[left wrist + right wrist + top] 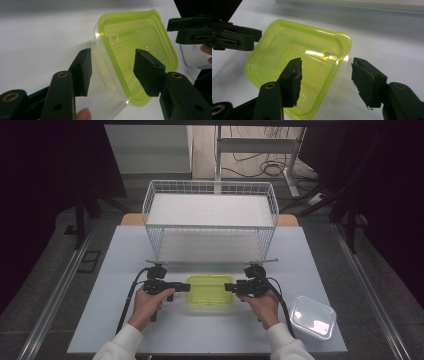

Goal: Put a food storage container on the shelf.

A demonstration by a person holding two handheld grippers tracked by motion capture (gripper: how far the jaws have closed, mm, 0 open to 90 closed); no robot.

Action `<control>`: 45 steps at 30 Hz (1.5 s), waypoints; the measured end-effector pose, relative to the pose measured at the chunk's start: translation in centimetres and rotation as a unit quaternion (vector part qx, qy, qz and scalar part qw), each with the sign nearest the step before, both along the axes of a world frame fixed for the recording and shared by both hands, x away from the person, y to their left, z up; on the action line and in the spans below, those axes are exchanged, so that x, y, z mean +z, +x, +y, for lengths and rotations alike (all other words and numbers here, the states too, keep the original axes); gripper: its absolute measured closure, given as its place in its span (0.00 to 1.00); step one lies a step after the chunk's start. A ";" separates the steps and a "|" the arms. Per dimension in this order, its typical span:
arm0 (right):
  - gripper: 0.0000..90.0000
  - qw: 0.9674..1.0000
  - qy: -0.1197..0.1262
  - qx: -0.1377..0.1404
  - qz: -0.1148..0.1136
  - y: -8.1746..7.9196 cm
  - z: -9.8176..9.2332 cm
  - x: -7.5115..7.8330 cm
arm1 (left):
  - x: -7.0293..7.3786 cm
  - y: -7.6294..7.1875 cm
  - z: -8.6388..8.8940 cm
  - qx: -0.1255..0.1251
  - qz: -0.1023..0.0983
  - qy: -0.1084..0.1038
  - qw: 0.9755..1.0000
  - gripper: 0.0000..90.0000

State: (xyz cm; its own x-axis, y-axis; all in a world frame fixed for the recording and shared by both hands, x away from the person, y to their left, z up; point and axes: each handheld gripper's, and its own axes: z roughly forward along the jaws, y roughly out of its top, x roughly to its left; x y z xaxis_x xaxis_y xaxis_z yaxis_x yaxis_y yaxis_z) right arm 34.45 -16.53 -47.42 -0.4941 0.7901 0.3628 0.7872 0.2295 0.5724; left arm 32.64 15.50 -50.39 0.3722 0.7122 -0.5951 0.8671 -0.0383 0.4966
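White sleeves; black tongs (pixel 187 287), brass-ringed screws, black trailing cables.

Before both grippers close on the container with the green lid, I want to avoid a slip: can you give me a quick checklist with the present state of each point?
1. Clear plastic container with the yellow-green lid flat on the white table: ok.
2. Lid seated all round: cannot tell.
3. Left gripper at the container's left end, edge between its fingers, no contact yet: ok.
4. Right gripper at the right end, corner between its fingers, no contact yet: ok.
5. Second clear lidded container stands apart, near the table's right corner: ok.
6. White wire basket behind, apart from the grippers: ok.
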 end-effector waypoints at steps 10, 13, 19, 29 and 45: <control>0.55 0.998 0.040 -0.012 0.042 0.4 -1.0 -1.6 | -0.7 0.4 0.3 0.004 0.022 -0.038 0.999 0.63; 0.59 0.997 0.056 -0.014 0.055 0.5 -1.1 -2.0 | -1.0 0.5 0.3 -0.001 0.033 -0.046 0.998 0.67; 0.71 0.993 0.083 -0.011 0.083 0.6 -1.3 -2.6 | -1.7 0.7 0.0 -0.012 0.052 -0.059 0.997 0.77; 0.86 0.988 0.118 -0.020 0.093 0.2 -1.7 -2.5 | -1.2 0.2 0.3 -0.010 0.046 -0.067 0.997 0.87; 0.87 0.988 0.143 -0.006 0.055 -0.7 -1.9 -0.3 | 2.1 -1.1 0.8 -0.024 -0.011 -0.078 0.997 0.87</control>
